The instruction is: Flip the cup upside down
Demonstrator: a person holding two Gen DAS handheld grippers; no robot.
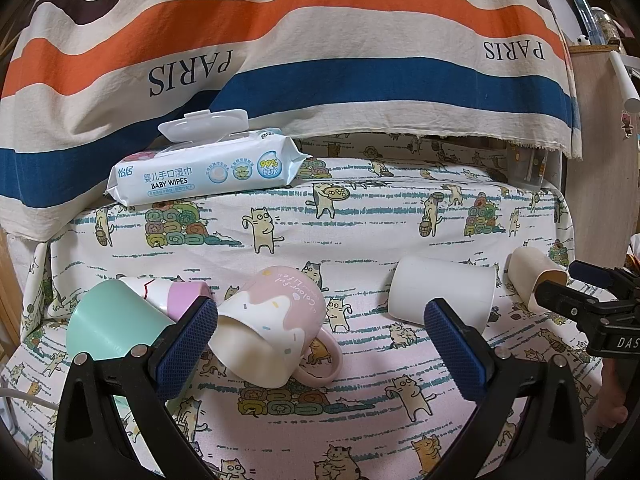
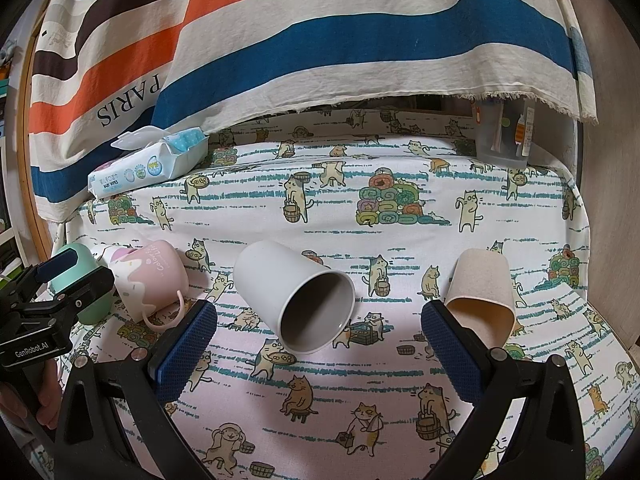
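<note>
Both jaws spread wide and empty, framing pink mug [image 1: 276, 320] and white cup [image 2: 294, 296] lying sideways, ready for flipping.

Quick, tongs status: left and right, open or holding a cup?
Left tongs: open, holding nothing; the pink mug lies on its side between the pads.
Right tongs: open, holding nothing; the white cup lies ahead.

- Left gripper [image 1: 320, 340]: black frame, blue textured finger pads [image 1: 186, 346], silver screws.
- Right gripper [image 2: 318, 344]: identical construction; white "GenRobot.AI" marking on the left unit's body.
</note>
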